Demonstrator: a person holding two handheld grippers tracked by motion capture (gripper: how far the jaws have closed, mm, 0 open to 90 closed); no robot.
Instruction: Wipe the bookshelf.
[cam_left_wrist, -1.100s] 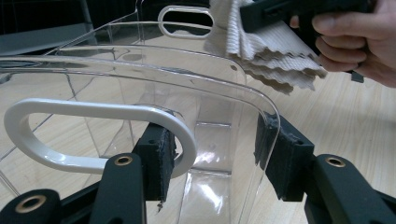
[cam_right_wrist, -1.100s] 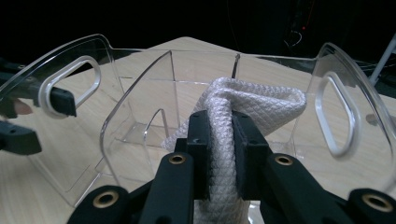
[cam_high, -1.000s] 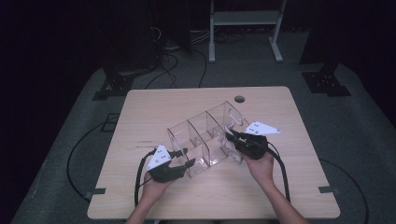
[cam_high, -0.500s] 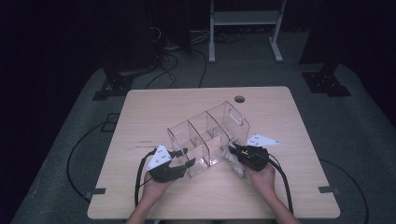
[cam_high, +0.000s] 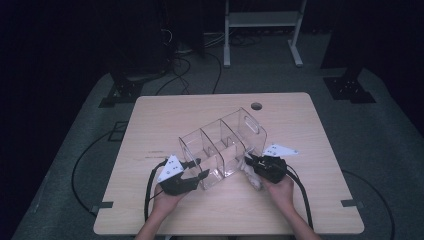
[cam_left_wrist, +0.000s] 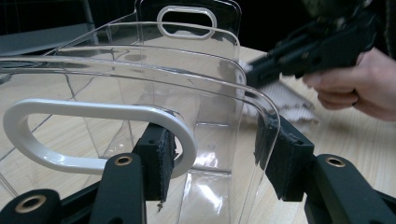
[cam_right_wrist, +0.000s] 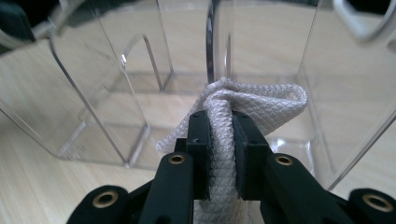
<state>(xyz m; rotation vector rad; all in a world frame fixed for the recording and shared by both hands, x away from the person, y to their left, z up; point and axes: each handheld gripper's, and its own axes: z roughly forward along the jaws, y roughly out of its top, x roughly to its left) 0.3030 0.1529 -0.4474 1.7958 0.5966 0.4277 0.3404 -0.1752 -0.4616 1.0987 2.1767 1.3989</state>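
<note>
A clear plastic organizer bin (cam_high: 222, 145) with dividers and a white-rimmed handle slot at each end stands in the middle of the wooden table (cam_high: 165, 120). My left gripper (cam_high: 196, 168) grips its near-left corner. In the left gripper view the pads (cam_left_wrist: 156, 156) straddle the bin wall (cam_left_wrist: 140, 70) beside the handle slot (cam_left_wrist: 93, 135). My right gripper (cam_high: 248, 161) is shut on a white waffle-weave cloth (cam_right_wrist: 261, 102), held against the bin's side wall (cam_right_wrist: 116, 70). The cloth (cam_high: 254, 179) hangs below the jaws. The left gripper view shows the right gripper (cam_left_wrist: 317, 46) and the cloth (cam_left_wrist: 294, 100).
A round cable hole (cam_high: 256, 106) sits near the table's far edge. Black cables (cam_high: 150, 185) trail from both grippers toward the front edge. Behind the table a white metal frame (cam_high: 260, 20) and dark equipment bases stand on the grey floor.
My right gripper with the cloth has slid from the bin's far right end toward the person along the side wall. The left gripper and the bin have stayed put.
</note>
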